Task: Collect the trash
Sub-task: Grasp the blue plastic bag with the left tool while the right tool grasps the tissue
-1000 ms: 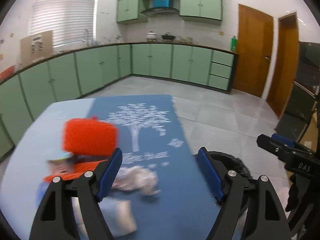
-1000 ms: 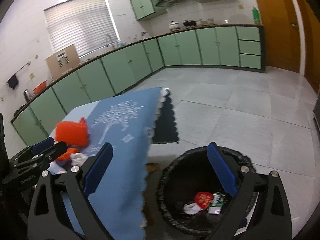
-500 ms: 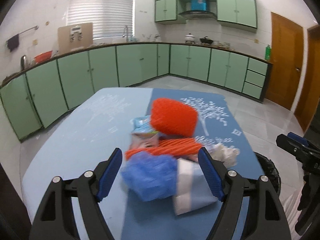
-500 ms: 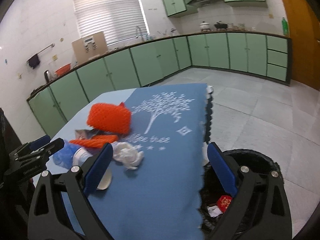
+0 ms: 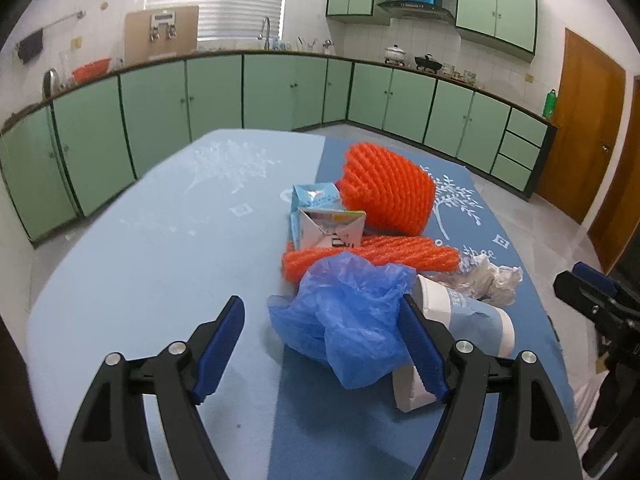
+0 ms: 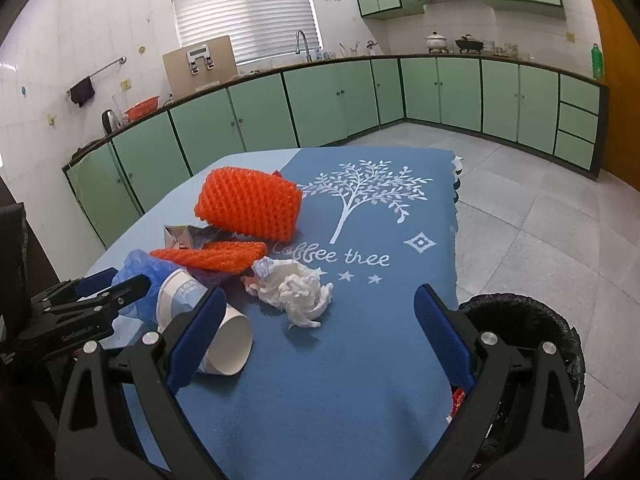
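On the blue tablecloth (image 6: pixel 360 380), your trash pile lies ahead of both grippers, the bin (image 6: pixel 532 320) off to the right. Your left gripper (image 5: pixel 324 344), fingers spread and empty, is nearest the blue plastic bag (image 5: pixel 344 312), just ahead between them. Your right gripper (image 6: pixel 320 336), also spread and empty, faces the crumpled tissue (image 6: pixel 294 290).

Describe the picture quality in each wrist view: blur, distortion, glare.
Left wrist view: sharp, fisheye bends the counter line, dark vignette at the corners, blue plastic bag crisp. Right wrist view: equally sharp, crumpled tissue clear, bright window blind slightly washed out.
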Motion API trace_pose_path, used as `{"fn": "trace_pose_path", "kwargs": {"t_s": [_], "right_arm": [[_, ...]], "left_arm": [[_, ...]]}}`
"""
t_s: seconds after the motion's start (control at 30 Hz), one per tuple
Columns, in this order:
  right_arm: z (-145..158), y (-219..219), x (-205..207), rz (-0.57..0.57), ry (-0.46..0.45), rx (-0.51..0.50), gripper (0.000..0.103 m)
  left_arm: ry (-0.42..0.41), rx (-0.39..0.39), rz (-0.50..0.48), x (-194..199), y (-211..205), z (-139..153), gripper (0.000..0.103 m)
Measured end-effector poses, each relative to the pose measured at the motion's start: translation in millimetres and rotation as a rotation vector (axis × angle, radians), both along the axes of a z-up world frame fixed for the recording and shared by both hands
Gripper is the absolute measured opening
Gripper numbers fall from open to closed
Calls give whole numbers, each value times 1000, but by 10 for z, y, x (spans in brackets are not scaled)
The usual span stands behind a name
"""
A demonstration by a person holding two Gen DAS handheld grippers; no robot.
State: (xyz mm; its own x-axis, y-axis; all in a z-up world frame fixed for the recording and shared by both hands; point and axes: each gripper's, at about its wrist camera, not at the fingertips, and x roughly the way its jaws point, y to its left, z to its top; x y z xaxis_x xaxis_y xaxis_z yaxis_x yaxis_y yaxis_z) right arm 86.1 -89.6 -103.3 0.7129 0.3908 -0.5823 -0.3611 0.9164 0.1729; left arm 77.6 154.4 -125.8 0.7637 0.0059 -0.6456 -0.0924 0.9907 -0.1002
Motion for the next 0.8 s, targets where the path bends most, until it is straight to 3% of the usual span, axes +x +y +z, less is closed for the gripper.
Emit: {"fn": "trace_pose_path", "kwargs": {"t_s": [0.13, 0.23, 0.27, 0.37, 0.5, 0.8], "right_arm": [[-32, 51, 40, 11, 8, -13, 92], [-47, 90, 78, 29, 21, -16, 83], [-50, 106, 89, 36, 24, -18, 81], [-67, 183, 143, 63, 26, -22, 75], [-140, 278, 245, 83, 41, -30, 69], [-343, 315, 449, 84, 123, -19, 58]], "left_arm": [[19, -44, -9, 61, 13, -71, 73], [28, -65, -23, 77, 20, -100, 50], [27, -67, -27, 80, 14, -106, 37], [17, -65, -31, 60, -16, -104, 26], [11, -66, -25, 51, -16, -119, 20], [5, -53, -24, 62, -38, -134, 17]]}}
